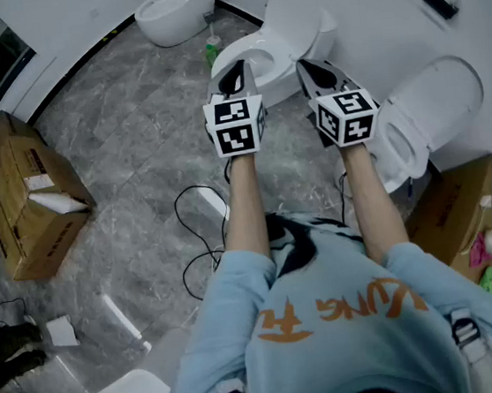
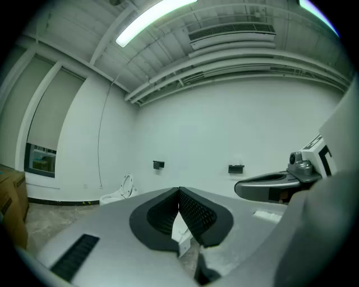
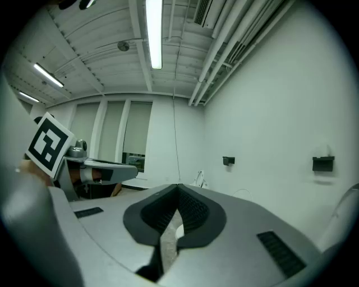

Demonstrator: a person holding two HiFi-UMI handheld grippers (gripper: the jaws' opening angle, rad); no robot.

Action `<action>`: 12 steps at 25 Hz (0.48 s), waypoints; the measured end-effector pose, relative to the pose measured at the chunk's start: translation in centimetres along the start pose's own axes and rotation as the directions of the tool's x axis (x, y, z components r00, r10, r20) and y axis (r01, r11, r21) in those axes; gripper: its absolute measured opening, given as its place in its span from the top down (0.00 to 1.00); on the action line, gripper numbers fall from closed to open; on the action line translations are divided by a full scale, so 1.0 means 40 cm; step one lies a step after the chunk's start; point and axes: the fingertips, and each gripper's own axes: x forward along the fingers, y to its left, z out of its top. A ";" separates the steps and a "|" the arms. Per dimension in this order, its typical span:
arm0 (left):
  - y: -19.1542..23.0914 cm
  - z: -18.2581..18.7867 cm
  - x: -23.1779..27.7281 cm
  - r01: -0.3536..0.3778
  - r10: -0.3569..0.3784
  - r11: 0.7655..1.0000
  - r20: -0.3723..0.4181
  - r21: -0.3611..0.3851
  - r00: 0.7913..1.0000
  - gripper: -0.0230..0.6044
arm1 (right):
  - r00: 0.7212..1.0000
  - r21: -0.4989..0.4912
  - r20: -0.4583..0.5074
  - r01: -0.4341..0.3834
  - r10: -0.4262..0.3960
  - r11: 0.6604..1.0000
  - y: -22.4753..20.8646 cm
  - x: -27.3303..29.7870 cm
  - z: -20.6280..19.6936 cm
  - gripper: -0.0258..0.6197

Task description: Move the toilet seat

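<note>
Grey stone floor point(image 1: 116, 154), white walls, toilets lined up along the wall. Risks, left to right:

- Cardboard boxes point(image 1: 28, 196) sit well apart from the work, no issue. The cable point(image 1: 200, 241) loops on the floor just beside my feet, so a step forward could snag it.
- Left gripper point(image 1: 232, 75) has its jaws pressed together with nothing between them. It hangs over the near-left edge of the middle toilet. If I go in like this I can only nudge the rim and will likely skid off the glossy plastic. It has to spread before any grip.
- Green bottle point(image 1: 213, 51) stands on the floor just beside that bowl, on the left gripper's side. A low sweep would knock it over.
- Toilet seat point(image 1: 276, 63) looks to be down on the bowl, with the lid point(image 1: 295, 16) raised behind it. It's straight ahead, between my two grippers. Swung up fast it bangs the lid; let go midway it slams down.
- Right gripper point(image 1: 317, 71) is also closed and empty, so same caveat.
- A second toilet point(image 1: 419, 121) sits close on the right, and drifting that way means working the wrong seat.
</note>
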 end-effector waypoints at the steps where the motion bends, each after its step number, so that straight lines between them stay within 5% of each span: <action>1: 0.000 0.000 0.000 0.002 -0.002 1.000 -0.001 0.000 1.000 0.96 | 1.000 -0.013 -0.002 -0.011 0.011 1.000 0.008 0.001 0.000 0.96; 8: 0.034 -0.014 -0.010 0.001 -0.001 1.000 -0.016 -0.017 1.000 0.96 | 0.999 -0.022 -0.009 0.034 -0.034 0.999 0.012 0.002 0.000 0.96; 12: 0.084 0.015 -0.034 0.059 -0.052 0.992 0.059 -0.110 0.997 0.96 | 0.999 -0.016 -0.022 0.044 -0.044 0.999 0.003 0.008 -0.012 0.96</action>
